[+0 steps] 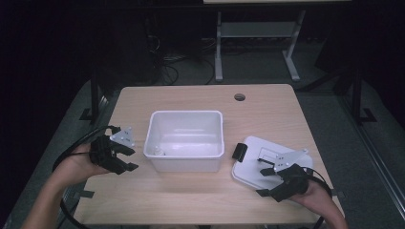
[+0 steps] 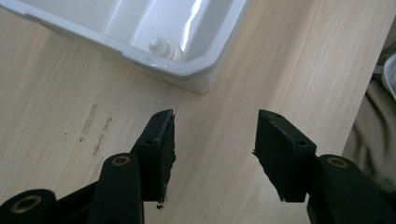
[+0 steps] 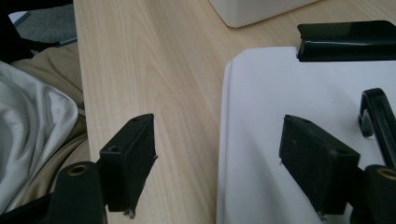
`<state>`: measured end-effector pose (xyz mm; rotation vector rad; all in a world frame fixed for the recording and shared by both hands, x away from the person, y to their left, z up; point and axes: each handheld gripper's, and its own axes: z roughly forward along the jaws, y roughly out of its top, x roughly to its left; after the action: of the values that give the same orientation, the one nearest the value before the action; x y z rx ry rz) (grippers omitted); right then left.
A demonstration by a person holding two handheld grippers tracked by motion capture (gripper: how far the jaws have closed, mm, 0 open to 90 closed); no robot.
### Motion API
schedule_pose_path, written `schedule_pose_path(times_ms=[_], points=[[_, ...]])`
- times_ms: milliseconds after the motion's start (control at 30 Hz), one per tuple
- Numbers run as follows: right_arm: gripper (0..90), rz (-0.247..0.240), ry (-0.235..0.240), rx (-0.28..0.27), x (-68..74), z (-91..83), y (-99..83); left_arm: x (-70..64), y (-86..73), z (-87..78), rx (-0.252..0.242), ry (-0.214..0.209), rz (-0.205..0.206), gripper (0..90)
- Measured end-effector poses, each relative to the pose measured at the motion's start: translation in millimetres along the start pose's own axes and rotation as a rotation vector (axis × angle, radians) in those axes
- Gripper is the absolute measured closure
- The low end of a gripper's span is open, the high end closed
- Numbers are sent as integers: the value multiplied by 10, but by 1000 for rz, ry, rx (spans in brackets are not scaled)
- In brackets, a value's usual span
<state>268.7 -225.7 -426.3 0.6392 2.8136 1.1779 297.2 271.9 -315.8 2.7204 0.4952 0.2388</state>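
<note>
White plastic bin (image 1: 185, 140) sits mid-frame | white lid (image 1: 261, 164) lower right, on table | right gripper (image 1: 270, 183) over lid, jaws apart | left gripper (image 1: 125, 153) left of bin, jaws apart, empty

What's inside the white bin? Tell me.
The white bin holds one small white rounded object in its near-left corner, seen again in the left gripper view. The rest of its floor looks bare. What the object is cannot be told.
</note>
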Motion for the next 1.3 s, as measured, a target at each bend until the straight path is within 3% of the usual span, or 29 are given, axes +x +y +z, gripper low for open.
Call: schedule_pose_path(times_ms=[700,1000,1300], points=[[261,-23,15,20,35,19,-6,-155,-414,181,-27,14,-65,409],[261,-31,13,23,65,-16,4,-214,-519,329,-29,17,-81,385],[265,-48,6,37,85,-34,26,-262,-577,455,-63,19,-85,367]])
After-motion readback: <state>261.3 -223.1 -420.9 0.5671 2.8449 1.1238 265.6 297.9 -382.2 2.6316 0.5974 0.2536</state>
